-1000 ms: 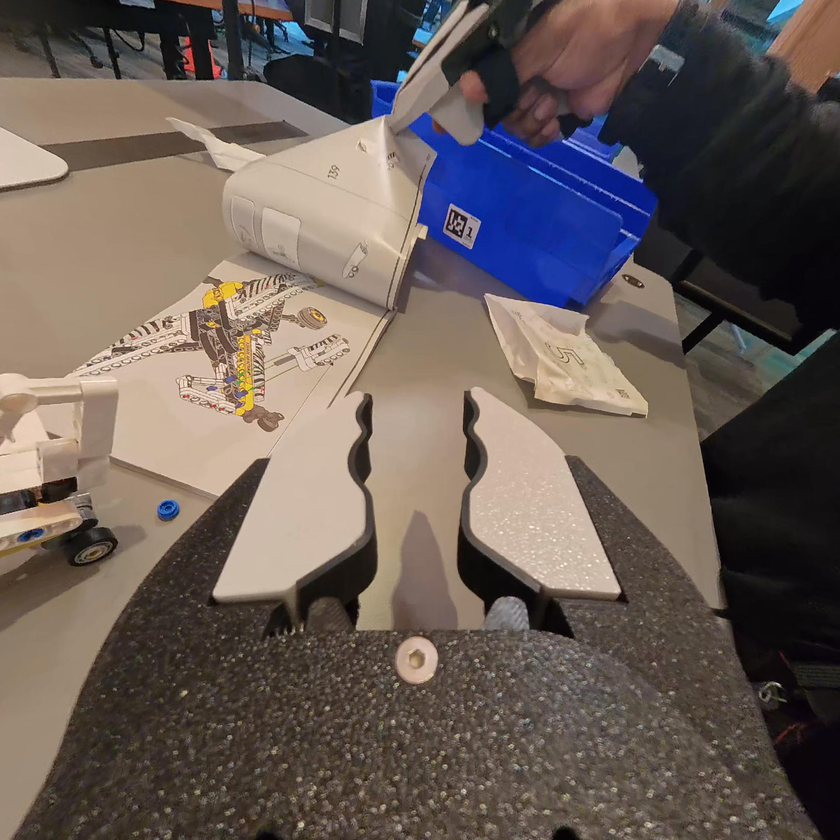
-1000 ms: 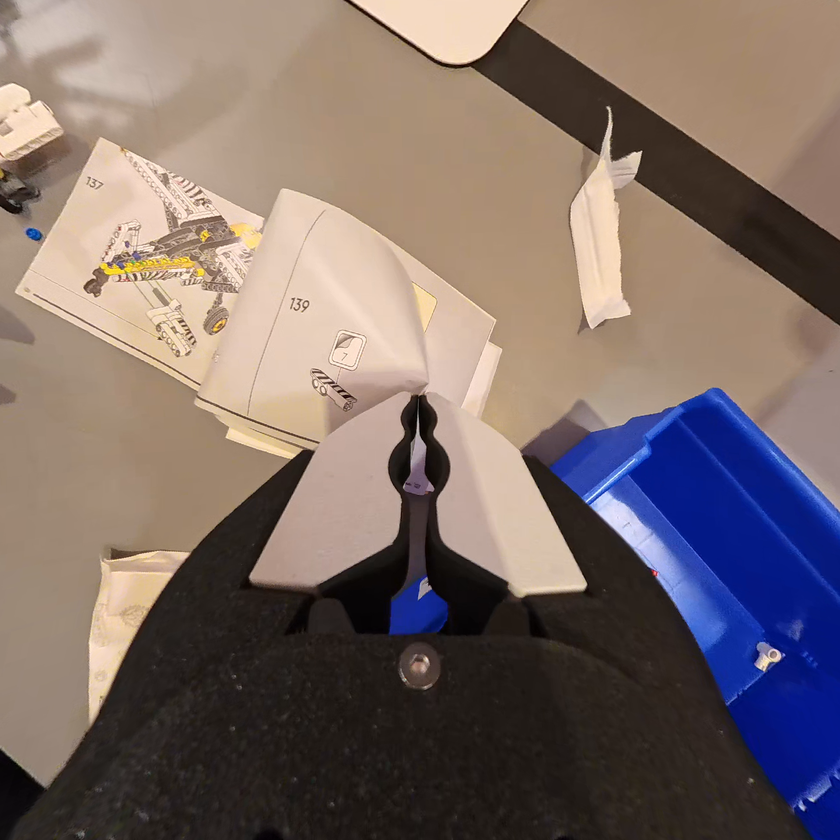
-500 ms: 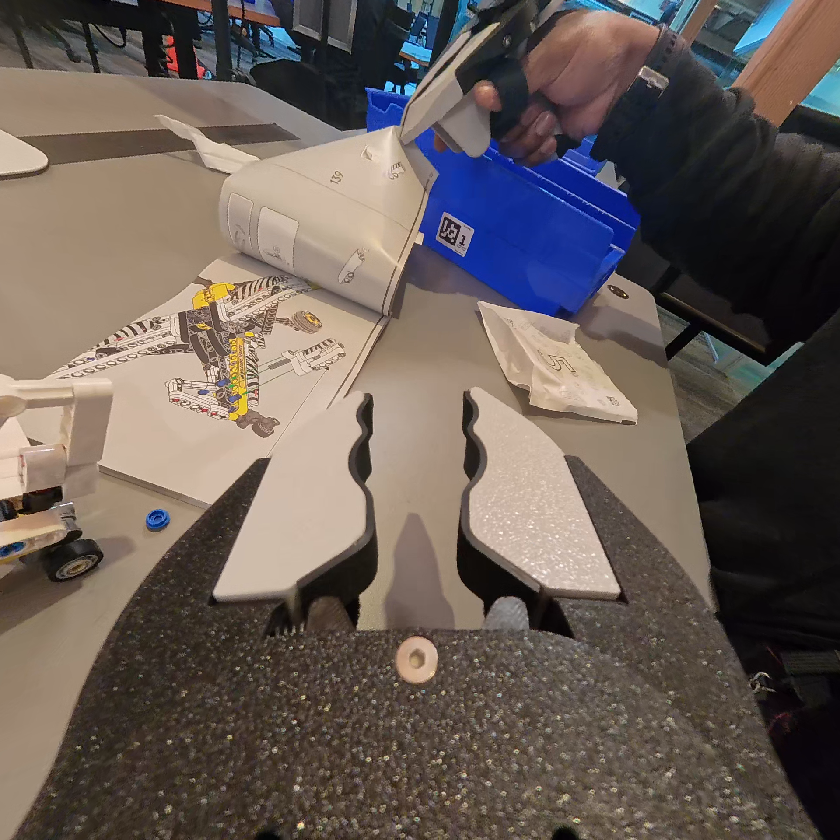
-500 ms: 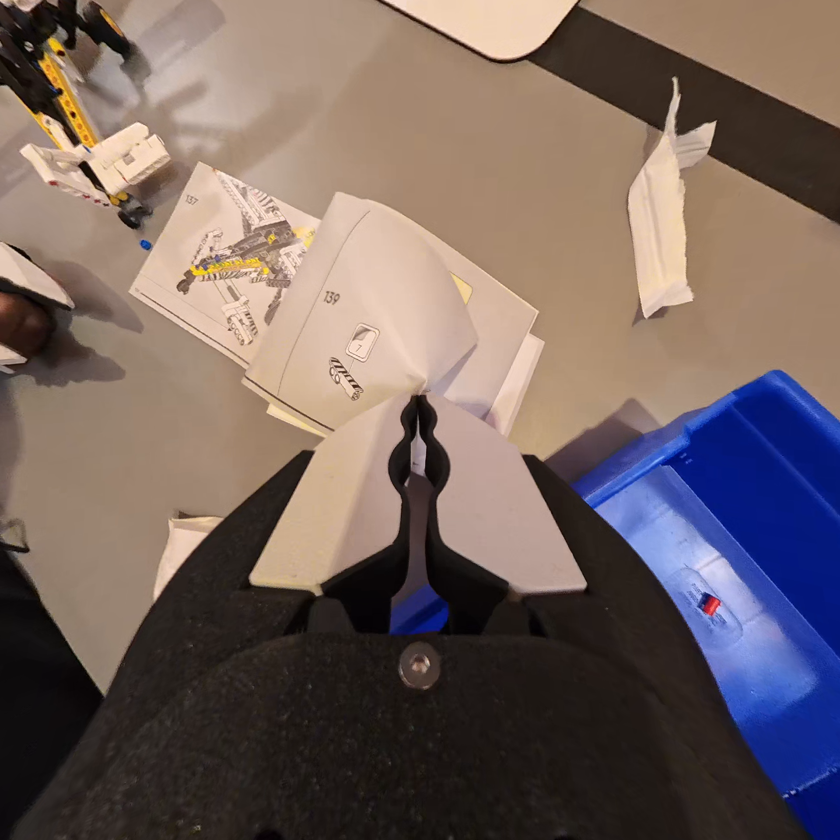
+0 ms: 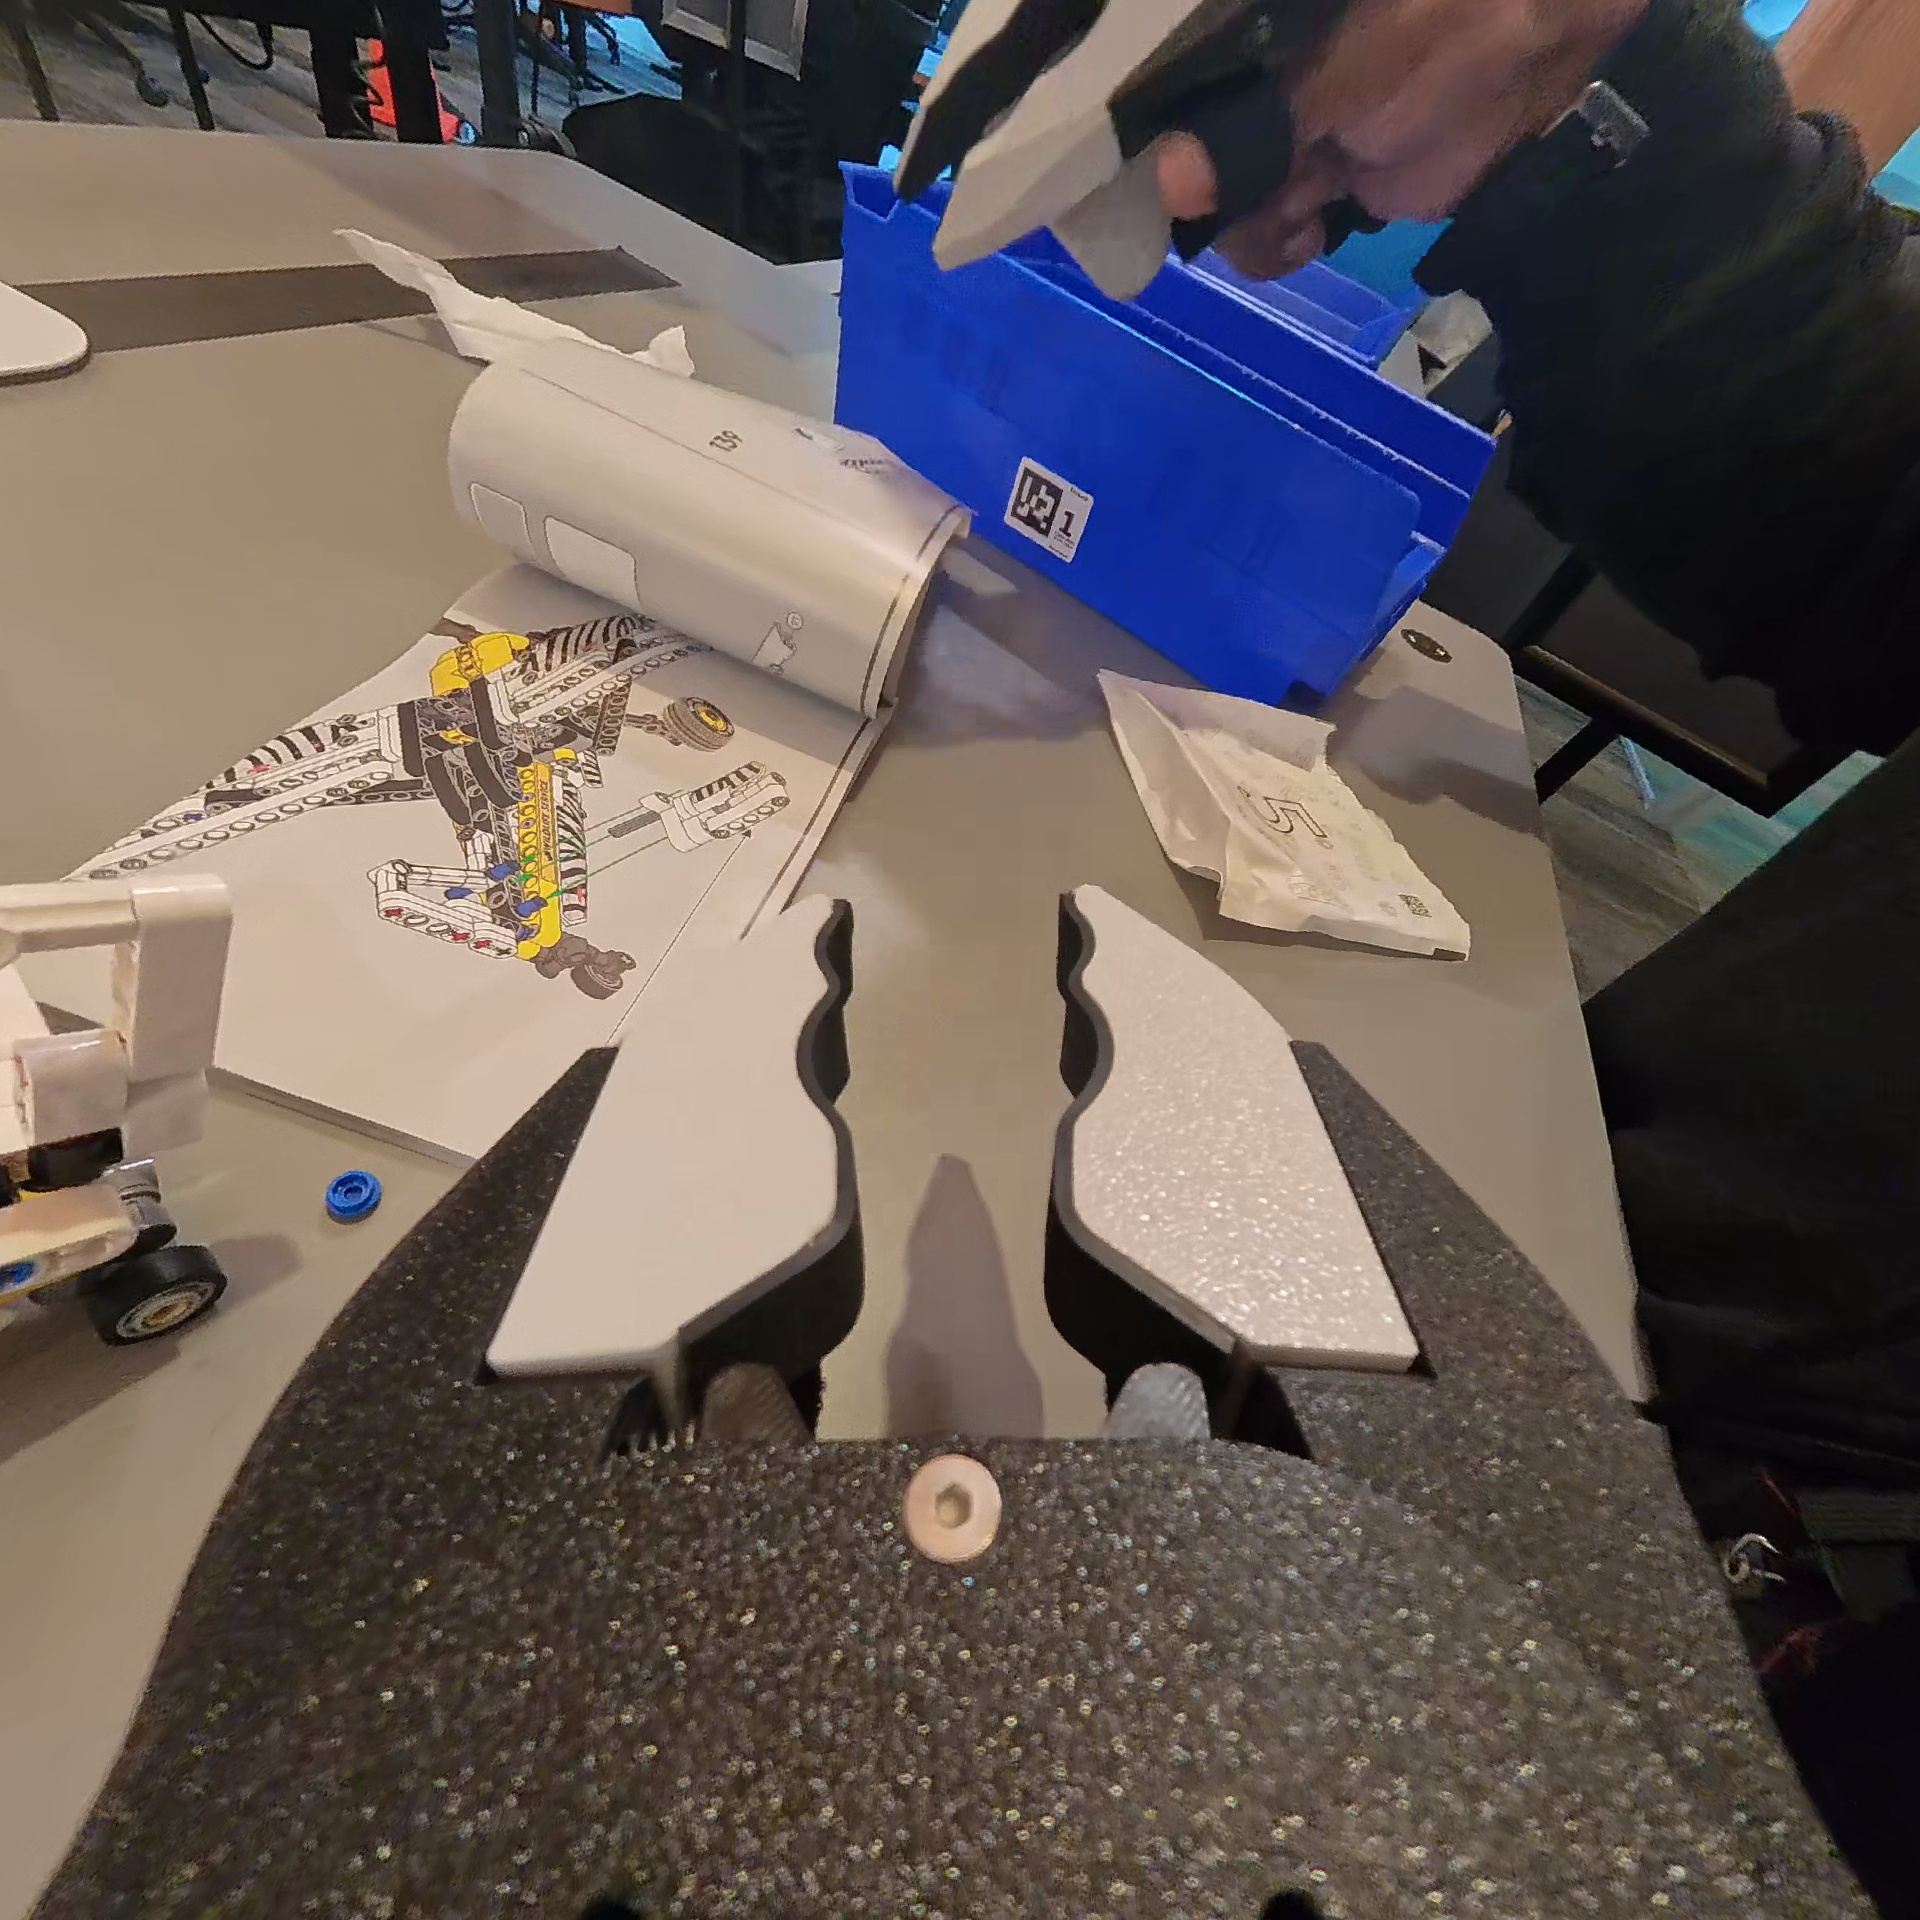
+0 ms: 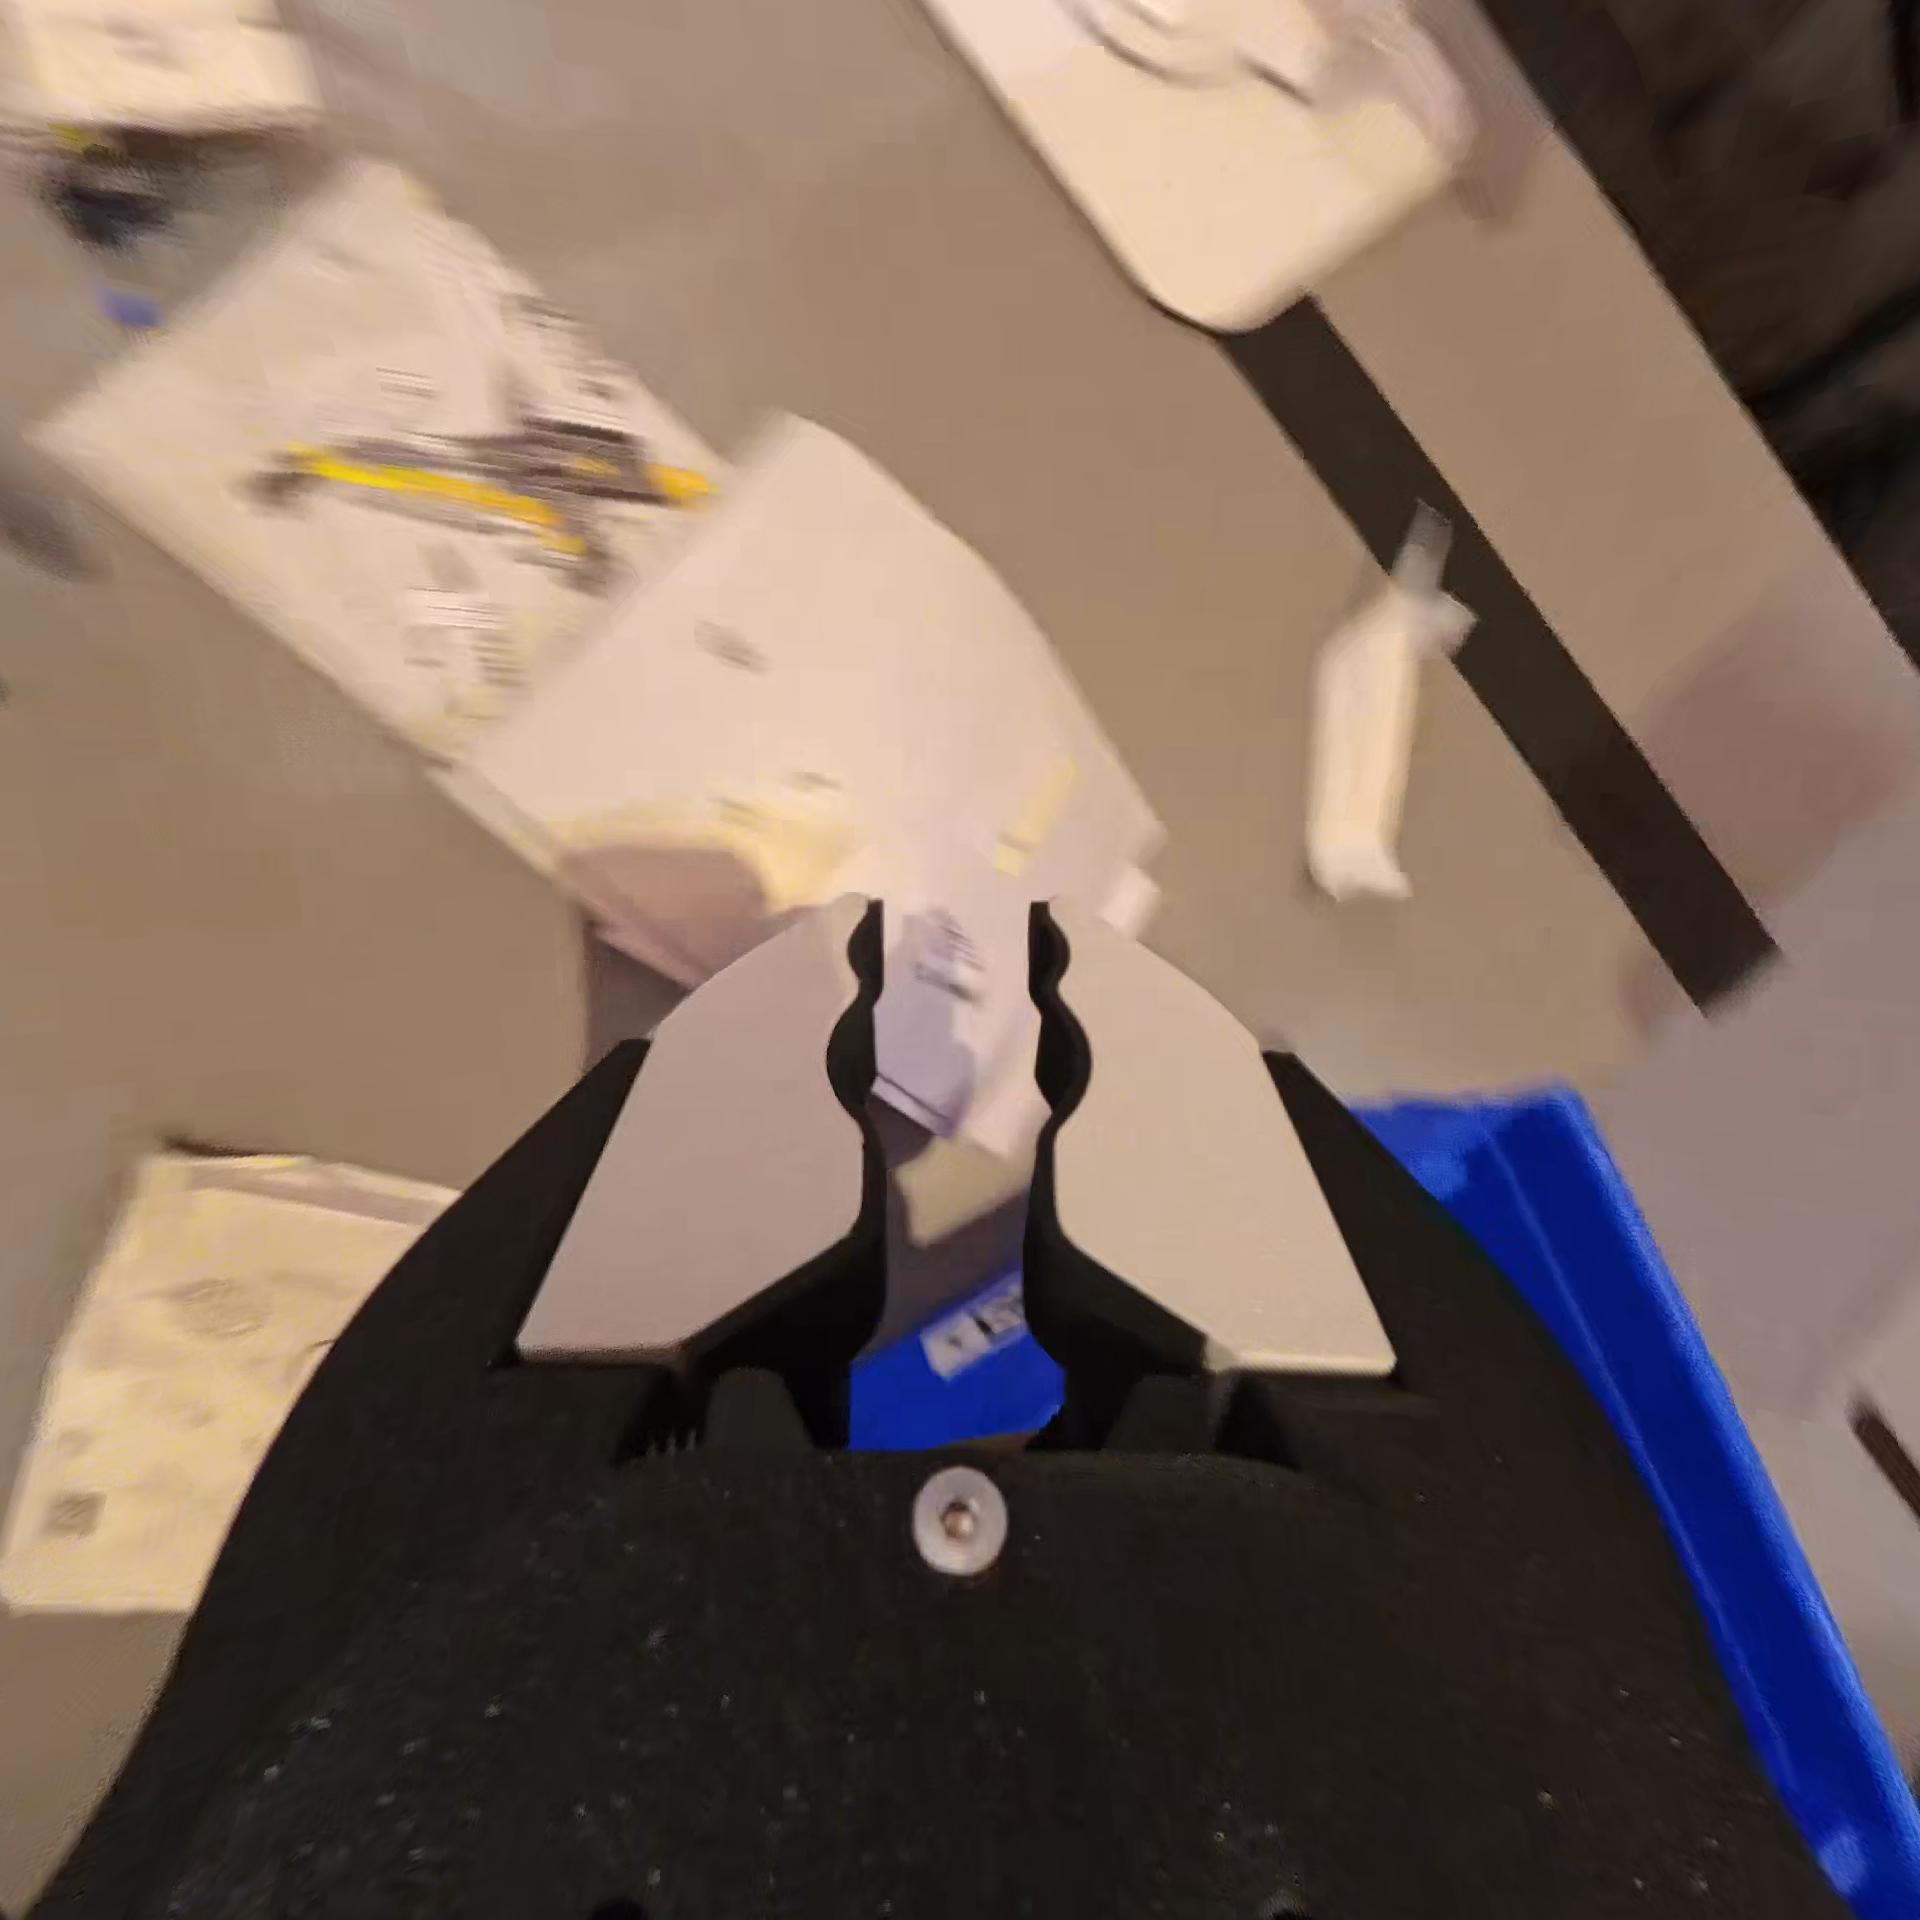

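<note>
Left wrist view: left gripper (image 5: 954, 925) low over the grey table (image 5: 966, 831), jaws released with only bare tabletop between them. Just left of its tips lies an open booklet (image 5: 416, 831), one page (image 5: 686, 540) curled over into a roll beside a blue bin (image 5: 1195, 499) near the far right corner. A white bag (image 5: 1288, 821) lies by the right edge; a toy vehicle (image 5: 94, 1122) and small blue stud (image 5: 353, 1195) sit at the left. Right gripper (image 5: 1029, 197) hangs above the bin, fingers parted, clear of the page. Right wrist view, blurred: right gripper (image 6: 956, 914) jaws released above the booklet (image 6: 810, 665), pads not pressing on anything; bin (image 6: 1621, 1299) at lower right, torn wrapper (image 6: 1361, 727) near a dark strip (image 6: 1507, 665)
</note>
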The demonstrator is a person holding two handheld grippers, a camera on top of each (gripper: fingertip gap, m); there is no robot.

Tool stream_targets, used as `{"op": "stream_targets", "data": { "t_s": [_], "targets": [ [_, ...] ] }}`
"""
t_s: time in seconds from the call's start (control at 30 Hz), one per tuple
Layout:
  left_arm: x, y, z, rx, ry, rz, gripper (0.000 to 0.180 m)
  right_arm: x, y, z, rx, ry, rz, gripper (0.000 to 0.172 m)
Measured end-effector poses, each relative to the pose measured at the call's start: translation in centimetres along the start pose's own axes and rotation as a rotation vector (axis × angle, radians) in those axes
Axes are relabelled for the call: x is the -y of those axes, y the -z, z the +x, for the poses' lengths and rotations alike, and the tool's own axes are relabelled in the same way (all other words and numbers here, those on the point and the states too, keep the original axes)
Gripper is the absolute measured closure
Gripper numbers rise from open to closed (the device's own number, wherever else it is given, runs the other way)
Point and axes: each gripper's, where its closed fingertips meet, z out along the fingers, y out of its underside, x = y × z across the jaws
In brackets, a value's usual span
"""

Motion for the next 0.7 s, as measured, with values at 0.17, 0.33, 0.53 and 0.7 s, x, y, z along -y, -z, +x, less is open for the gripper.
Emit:
{"op": "stream_targets", "data": {
  "t_s": [0.17, 0.33, 0.53, 0.7],
  "targets": [
    [-0.4, -0.5, 0.2, 0.006, -0.035, -0.029, 0.142, 2.5, -3.7, -7.5, 0.147, 0.226, 0.006, 0.134],
    [-0.6, -0.2, 0.2, 0.024, -0.050, -0.034, 0.142, 2.5, -6.4, -12.7, 0.131, 0.451, -0.051, 0.134],
    [-0.6, 0.1, 0.0, 0.023, -0.034, -0.035, 0.142, -0.9, -7.6, -10.9, -0.098, 0.464, -0.255, 0.137],
    [-0.8, 0.1, 0.1, 0.022, -0.036, -0.045, 0.142, -2.5, -5.8, -9.6, -0.246, 0.372, -0.290, 0.138]
  ]
}}
